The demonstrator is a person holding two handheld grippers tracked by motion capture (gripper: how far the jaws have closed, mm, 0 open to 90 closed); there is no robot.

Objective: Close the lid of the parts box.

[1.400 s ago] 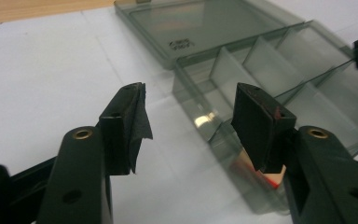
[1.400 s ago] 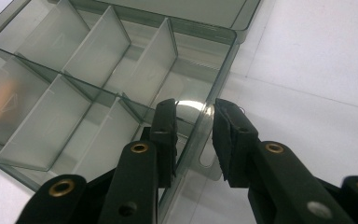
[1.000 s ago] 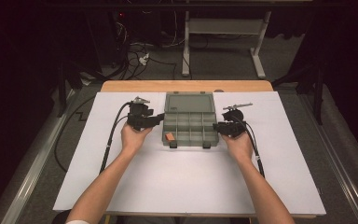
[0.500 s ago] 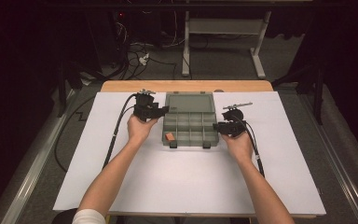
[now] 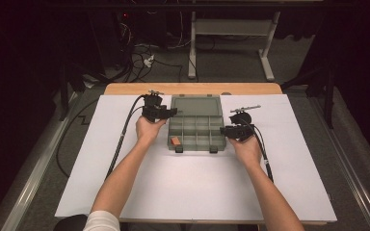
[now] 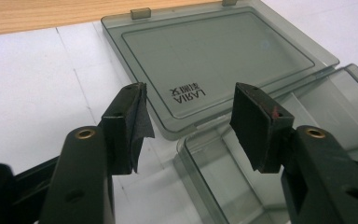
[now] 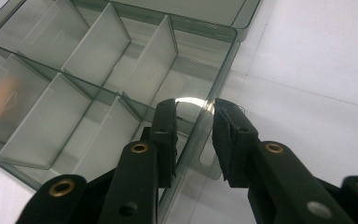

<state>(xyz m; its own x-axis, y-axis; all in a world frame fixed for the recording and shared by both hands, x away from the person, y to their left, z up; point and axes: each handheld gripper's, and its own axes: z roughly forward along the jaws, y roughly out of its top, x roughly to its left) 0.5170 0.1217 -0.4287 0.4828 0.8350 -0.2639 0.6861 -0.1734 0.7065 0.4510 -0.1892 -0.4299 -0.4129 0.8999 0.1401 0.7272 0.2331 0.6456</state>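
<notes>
**Right gripper view: jaws astride the box wall**

The right gripper [image 7: 193,116] straddles the side wall of the grey translucent compartment box [image 7: 121,70], one jaw inside, one outside over the white table sheet [image 7: 317,60]. A gap shows between the pads and the wall. Thin dividers [image 7: 151,60] split the box into compartments. A blurred orange item [image 7: 2,100] lies in a far-left compartment. The open lid's [image 7: 196,11] edge sits at top.

left gripper [image 5: 173,113]: I am holding its fingers [image 6: 130,119] wide apart.
right gripper [image 5: 223,130]: I am keeping its fingers [image 7: 165,130] narrowly parted.
</notes>
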